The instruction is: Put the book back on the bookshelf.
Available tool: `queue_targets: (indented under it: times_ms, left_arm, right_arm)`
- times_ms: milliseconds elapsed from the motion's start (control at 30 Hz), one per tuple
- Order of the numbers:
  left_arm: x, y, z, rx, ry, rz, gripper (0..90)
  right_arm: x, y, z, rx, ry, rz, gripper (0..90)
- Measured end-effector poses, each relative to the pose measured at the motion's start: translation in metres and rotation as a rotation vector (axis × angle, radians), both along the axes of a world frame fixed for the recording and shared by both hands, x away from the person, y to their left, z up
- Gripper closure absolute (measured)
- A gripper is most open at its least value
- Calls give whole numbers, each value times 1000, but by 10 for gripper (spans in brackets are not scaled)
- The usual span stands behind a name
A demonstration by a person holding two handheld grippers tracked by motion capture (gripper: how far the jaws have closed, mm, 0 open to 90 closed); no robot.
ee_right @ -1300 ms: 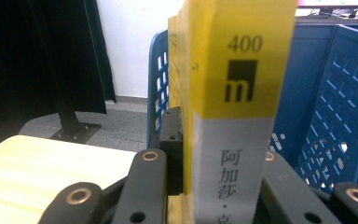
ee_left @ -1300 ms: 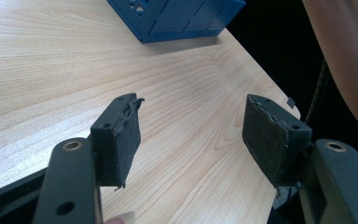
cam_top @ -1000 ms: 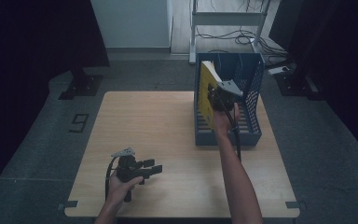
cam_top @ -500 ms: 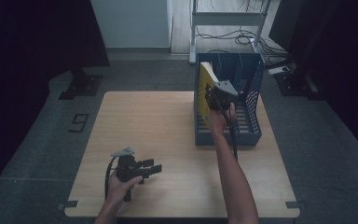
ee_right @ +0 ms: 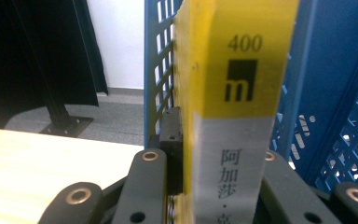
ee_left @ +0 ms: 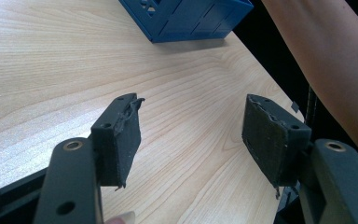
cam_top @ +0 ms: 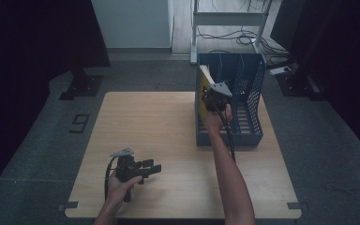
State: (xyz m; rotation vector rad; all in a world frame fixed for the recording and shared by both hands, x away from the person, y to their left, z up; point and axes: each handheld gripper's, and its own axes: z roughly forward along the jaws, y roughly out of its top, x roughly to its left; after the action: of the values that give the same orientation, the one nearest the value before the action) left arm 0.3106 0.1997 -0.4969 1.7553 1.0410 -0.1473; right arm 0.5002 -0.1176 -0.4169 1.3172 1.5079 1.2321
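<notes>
Thick yellow-and-grey paperback book [ee_right: 237,102] with black "400" and logo on spine, we see it upright, spine outward, tilted slightly, in leftmost compartment of blue perforated plastic file rack [cam_top: 248,105], against its left wall

High view: fixed above the person's side, facing forward and down over the whole counter [cam_top: 168,126], blue rack [cam_top: 229,136] at far right. Left tool [ee_left: 191,140] camera sits low, close over the wood, facing the rack's corner [ee_left: 186,18]. Right tool [ee_right: 214,182] camera looks up close at a yellow book [ee_right: 237,70] inside that rack.
</notes>
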Motion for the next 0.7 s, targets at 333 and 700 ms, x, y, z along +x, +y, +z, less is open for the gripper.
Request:
queue_targets:
  times_ms: [333,700]
  left_arm:
    - [-1,-4,-1,6,2,-10,368]
    - [-3,-9,0,11,0,-25,366]
  right_arm:
    - [-11,-1,-14,-21,24,8,744]
    - [-31,-6,-19,-52,58,51,731]
